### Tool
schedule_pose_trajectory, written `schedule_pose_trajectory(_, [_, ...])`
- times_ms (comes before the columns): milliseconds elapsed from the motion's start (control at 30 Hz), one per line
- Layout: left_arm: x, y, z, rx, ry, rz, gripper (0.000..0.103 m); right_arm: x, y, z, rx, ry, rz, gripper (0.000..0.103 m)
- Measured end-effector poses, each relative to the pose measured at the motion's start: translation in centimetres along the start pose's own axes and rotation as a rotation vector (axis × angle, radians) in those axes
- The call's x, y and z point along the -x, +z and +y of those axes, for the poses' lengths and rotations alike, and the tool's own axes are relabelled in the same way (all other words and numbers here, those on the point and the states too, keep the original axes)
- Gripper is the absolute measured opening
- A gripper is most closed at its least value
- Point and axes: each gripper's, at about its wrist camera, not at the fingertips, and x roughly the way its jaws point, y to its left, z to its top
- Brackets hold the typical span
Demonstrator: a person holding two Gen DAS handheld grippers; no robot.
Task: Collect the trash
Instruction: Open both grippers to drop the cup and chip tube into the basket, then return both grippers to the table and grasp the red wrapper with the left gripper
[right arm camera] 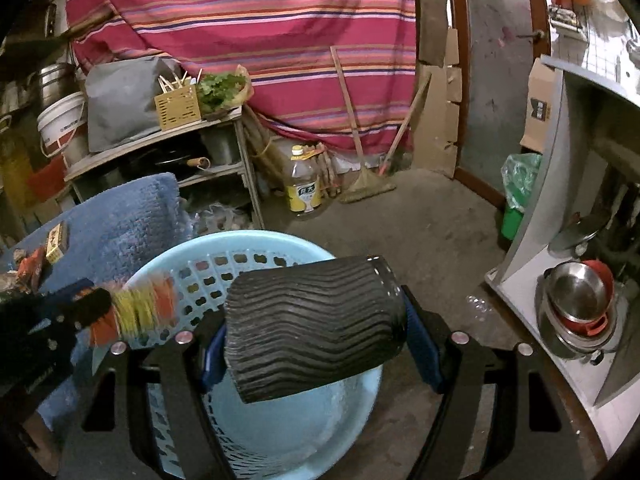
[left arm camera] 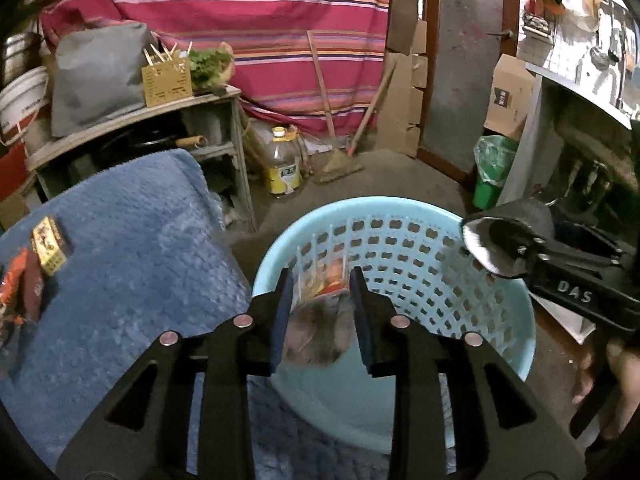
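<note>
The basket [left arm camera: 400, 240] sits on the floor at the centre, with the blanket [left arm camera: 132, 264] at its nine o'clock, touching its rim. On the blanket, well toward nine o'clock, lie a small box [left arm camera: 50, 246] and wrappers [left arm camera: 20, 284] just beside it. At the basket's twelve o'clock stand an oil bottle [left arm camera: 284, 164] and a broom [left arm camera: 340, 160], with a shelf unit [left arm camera: 140, 136] at ten o'clock and a lined bin [left arm camera: 492, 172] at two o'clock.

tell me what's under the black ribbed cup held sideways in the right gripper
The light blue perforated plastic basket sits under the black ribbed cup, showing bare floor. The cup hides part of its far wall.
</note>
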Motion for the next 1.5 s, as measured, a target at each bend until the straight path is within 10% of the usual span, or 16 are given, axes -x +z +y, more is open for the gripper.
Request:
schedule_pose_trajectory(533, [6.3, -0.3, 8.4, 0.149, 0.206, -0.106, 0.092, -1.6, -0.1, 5.4, 0.055, 0.018, 0.052, 0.073])
schedule_pose_trajectory(667, [8.8, -0.8, 11.2, 0.166, 0.270, -0.117, 0.097, -1.9, -0.5, 6.4, 0.079, -0.002, 0.081, 0.091])
schedule_pose_trajectory(1000, [15.0, -3.7, 20.9, 0.215, 0.453, -0.144, 0.098, 1.3, 0.6, 9.5, 0.071, 0.057, -0.017, 0.091])
schedule_pose_trajectory(1500, [18.8, -9.7, 32.3, 0.311, 0.608, -0.068, 0.097, 1.8, -0.5, 24.2, 0.205, 0.201, -0.065, 0.091])
